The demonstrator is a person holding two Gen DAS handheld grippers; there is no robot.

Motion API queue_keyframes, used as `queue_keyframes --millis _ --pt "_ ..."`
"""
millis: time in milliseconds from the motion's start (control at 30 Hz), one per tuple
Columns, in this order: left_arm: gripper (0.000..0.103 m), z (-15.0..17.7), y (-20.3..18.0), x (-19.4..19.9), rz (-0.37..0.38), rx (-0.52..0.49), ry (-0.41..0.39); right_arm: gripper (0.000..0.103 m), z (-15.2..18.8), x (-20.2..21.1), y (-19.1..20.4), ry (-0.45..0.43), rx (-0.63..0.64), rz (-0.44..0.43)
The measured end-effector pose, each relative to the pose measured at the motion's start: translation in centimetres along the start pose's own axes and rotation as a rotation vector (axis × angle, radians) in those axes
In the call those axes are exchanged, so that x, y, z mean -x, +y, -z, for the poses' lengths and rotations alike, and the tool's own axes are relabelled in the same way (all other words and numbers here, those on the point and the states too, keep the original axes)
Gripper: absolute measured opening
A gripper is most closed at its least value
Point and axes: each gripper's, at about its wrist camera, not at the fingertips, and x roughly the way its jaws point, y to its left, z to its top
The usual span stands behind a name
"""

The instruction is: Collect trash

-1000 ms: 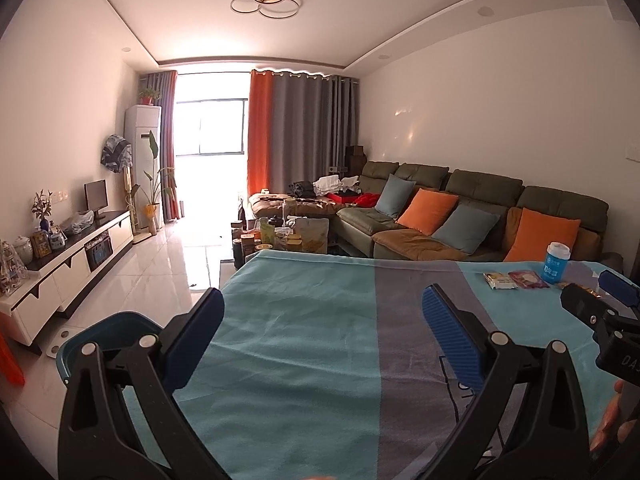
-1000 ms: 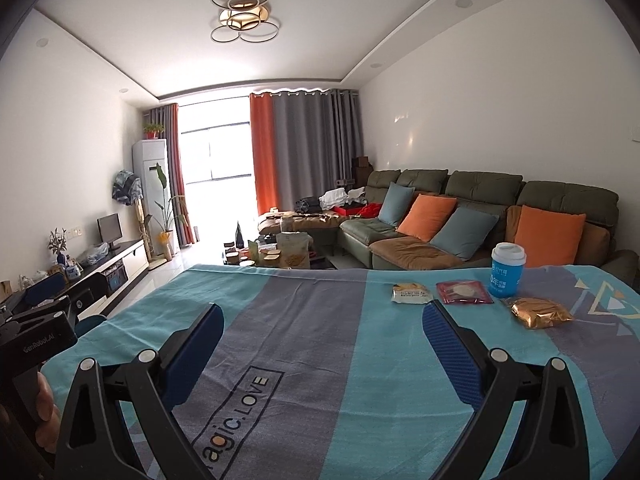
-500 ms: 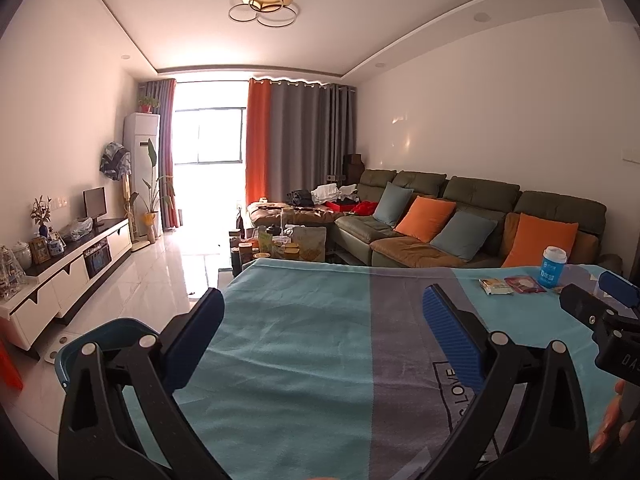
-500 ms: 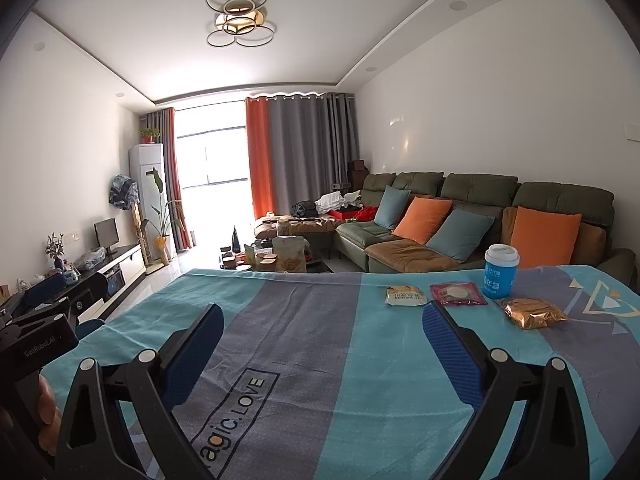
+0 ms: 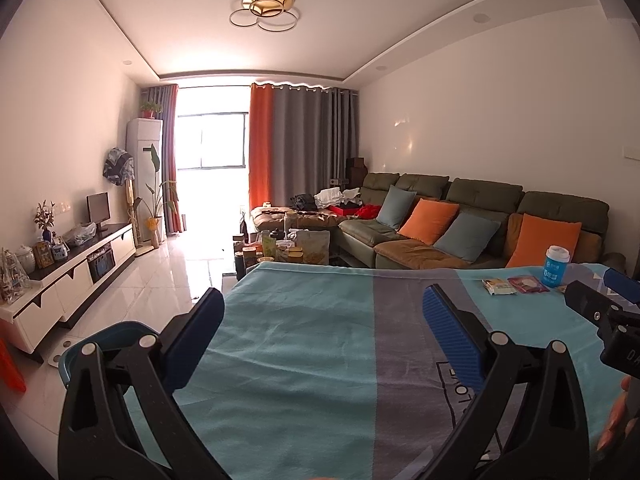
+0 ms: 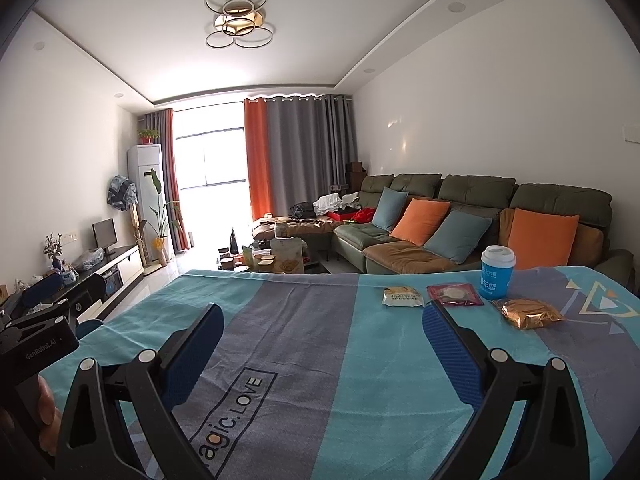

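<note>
Four pieces of trash sit at the right of the right wrist view: a blue cup [image 6: 497, 272] with unreadable white print, a red packet [image 6: 456, 294], a pale yellow packet [image 6: 402, 296] and a gold wrapper [image 6: 530, 313]. Lower centre, the tabletop cloth [image 6: 304, 320] reads "agic.LOVE". Both the right gripper [image 6: 322, 344] and the left gripper [image 5: 322, 340] hover spread wide, empty, above the cloth.
</note>
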Motion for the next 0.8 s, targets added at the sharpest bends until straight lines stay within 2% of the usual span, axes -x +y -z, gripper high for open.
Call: queue_keyframes --millis 800 --pt "0.097 0.23 -0.08 -0.05 -0.007 -0.004 0.000 0.096 -0.25 0.09 -0.07 -0.005 -0.005 0.000"
